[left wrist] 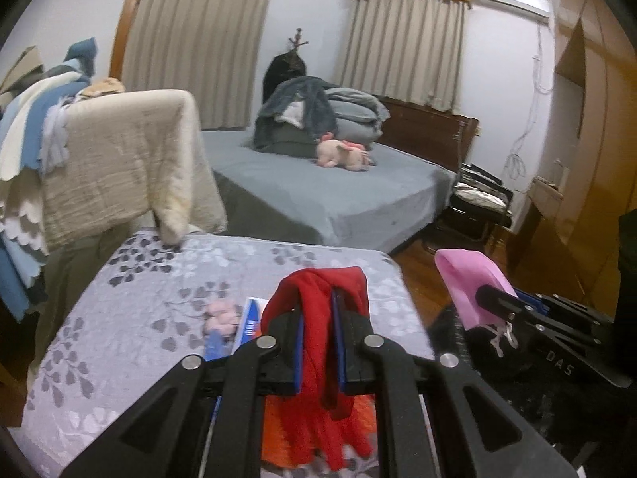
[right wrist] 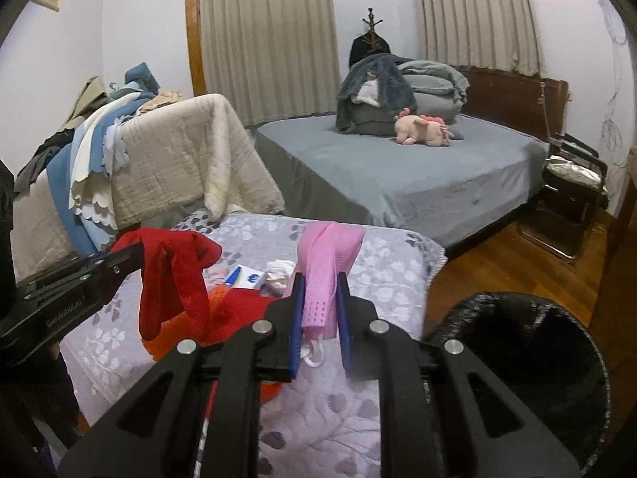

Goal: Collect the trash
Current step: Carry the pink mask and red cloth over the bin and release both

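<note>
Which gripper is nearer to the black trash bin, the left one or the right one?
Right. The right gripper, holding the pink mask, is just beside the black trash bin. The left gripper, holding the red cloth, is further away over the table.

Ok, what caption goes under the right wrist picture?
Right gripper lifts a pink mask above the flowery bedspread, black bin waiting alongside.

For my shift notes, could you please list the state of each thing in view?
Left gripper: shut on red cloth.
Right gripper: shut on pink mask.
Black bin: upright, open.
Blue-and-white packet: lying on floral bedspread.
Curtains: drawn.
</note>
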The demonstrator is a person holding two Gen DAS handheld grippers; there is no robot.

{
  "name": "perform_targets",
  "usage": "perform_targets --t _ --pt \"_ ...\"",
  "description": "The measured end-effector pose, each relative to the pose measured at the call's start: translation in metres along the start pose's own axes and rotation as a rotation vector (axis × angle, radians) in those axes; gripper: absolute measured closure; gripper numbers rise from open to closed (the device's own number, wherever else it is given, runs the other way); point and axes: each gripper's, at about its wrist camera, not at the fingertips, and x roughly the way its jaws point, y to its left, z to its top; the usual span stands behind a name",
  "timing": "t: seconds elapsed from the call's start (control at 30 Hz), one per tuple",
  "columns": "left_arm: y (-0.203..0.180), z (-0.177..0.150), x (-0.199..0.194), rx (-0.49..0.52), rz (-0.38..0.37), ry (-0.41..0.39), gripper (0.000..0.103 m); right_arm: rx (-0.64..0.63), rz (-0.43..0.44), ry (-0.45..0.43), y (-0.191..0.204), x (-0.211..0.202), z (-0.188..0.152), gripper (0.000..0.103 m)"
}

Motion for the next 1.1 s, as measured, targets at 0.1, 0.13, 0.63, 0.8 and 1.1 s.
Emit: perform_targets --t 0.1,0.13,0.63,0.8,1.1 --pt "-0.018 -0.002 0.003 0.017 -0.034 0.006 0.091 0.007 -0.033 0.001 -0.013 -0.01 -0.003 0.089" --pt "-0.025 -0.002 0.005 0.023 -0.049 0.01 0.091 0.01 -0.042 0.003 -0.017 -0.012 -0.004 0.089" --pt "-0.126 -0.017 0.031 0.13 -0.264 0.07 0.091 0.113 -0.237 0.008 -0.105 -0.061 -0.029 0.088" --pt "-0.159 -0.02 0.039 0.163 -0.329 0.085 0.091 0.138 -0.309 0.022 -0.133 -0.074 -0.044 0.088" --pt "-0.224 -0.026 0.064 0.219 -0.441 0.126 0.091 0.184 -0.405 0.045 -0.179 -0.088 -0.072 0.088"
